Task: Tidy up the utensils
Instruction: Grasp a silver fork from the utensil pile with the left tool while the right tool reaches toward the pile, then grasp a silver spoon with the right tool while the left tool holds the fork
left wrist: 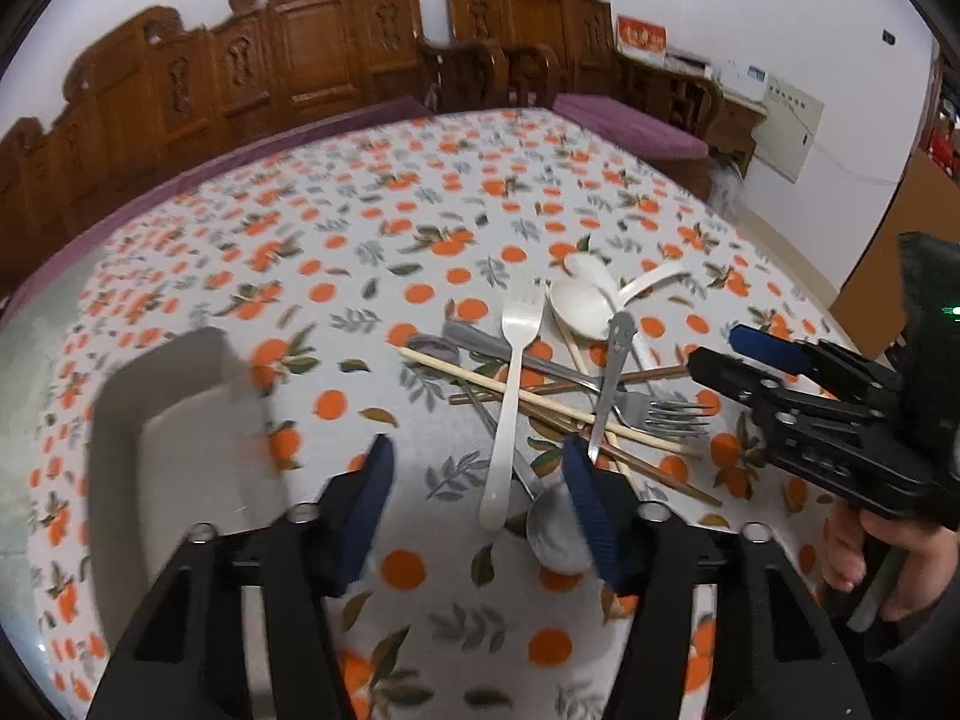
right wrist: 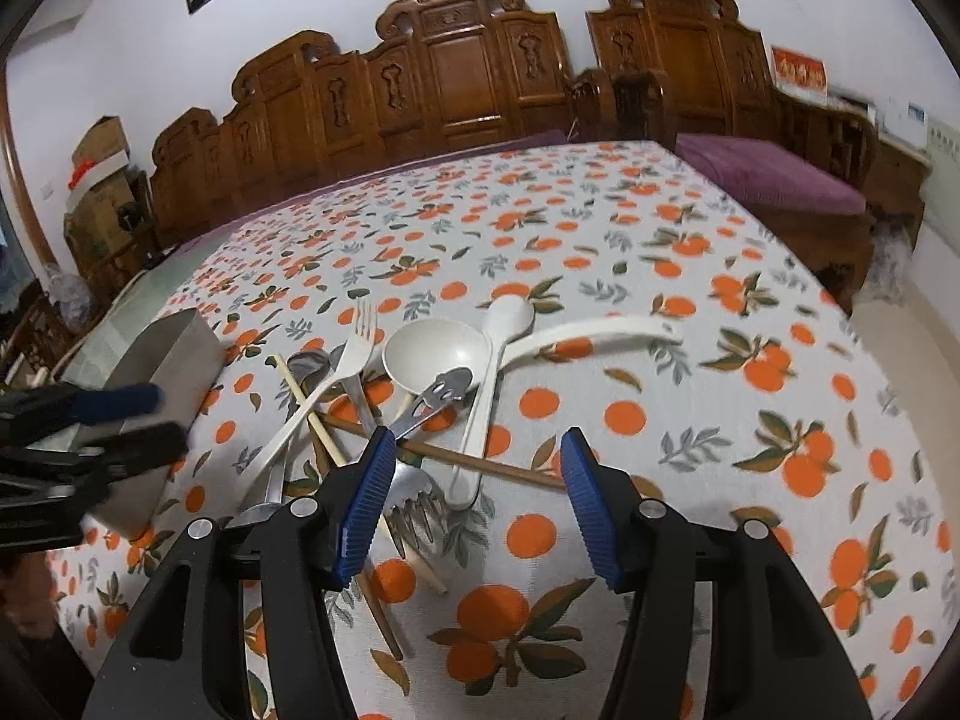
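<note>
Both grippers, left [left wrist: 477, 468] and right [right wrist: 477, 459], hover with ribbed blue jaws half-open and empty over tangled steel, plastic and wooden utensils [left wrist: 552, 384]; steel bin [left wrist: 174, 438] at nine o'clock.

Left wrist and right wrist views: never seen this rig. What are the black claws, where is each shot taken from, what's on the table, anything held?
No robot here: a person holds a two-finger gripper in each hand, with a fisheye camera on each looking along its fingers. The left wrist view shows the left gripper up close, the right gripper at its edge, and the hand holding it. The right wrist view shows the right gripper. On the orange-print tablecloth lies a pile of utensils: forks, spoons, chopsticks, a white ladle. A grey container stands beside. Both grippers are open, holding nothing.
</note>
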### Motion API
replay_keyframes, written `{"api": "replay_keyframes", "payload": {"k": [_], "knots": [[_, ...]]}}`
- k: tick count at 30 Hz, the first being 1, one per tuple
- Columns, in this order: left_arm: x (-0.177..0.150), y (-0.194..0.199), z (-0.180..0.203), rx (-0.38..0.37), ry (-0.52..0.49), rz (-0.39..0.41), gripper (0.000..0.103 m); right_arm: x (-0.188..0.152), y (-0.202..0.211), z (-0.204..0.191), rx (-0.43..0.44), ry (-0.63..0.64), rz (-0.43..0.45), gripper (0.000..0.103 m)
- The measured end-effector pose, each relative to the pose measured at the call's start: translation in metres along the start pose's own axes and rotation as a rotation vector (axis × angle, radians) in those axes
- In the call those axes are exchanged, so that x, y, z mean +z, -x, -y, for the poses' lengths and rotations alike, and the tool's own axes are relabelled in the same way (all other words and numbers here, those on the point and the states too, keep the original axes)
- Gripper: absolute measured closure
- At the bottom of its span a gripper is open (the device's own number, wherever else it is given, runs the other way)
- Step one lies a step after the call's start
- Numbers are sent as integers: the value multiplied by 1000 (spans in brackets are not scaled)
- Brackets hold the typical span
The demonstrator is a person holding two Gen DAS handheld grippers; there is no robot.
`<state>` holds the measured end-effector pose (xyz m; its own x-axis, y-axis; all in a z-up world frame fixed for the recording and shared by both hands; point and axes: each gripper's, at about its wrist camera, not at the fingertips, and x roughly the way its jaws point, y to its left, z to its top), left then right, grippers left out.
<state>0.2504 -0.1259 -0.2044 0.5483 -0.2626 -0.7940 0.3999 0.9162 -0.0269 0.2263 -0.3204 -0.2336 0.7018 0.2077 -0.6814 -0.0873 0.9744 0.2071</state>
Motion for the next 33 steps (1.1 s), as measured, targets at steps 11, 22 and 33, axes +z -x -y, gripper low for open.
{"api": "replay_keyframes", "payload": {"k": [11,22,33], "knots": [[9,-66,3,-18,-6,-105,80,-4,-9,-1,20,-1,-10,43],[4,-51,-1,-40,25,-56,95,1,-5,-9,58,6,-5,43],[-13,6,-5,-76,5,62,95,11,-29,-34,95,14,-101,59]]}}
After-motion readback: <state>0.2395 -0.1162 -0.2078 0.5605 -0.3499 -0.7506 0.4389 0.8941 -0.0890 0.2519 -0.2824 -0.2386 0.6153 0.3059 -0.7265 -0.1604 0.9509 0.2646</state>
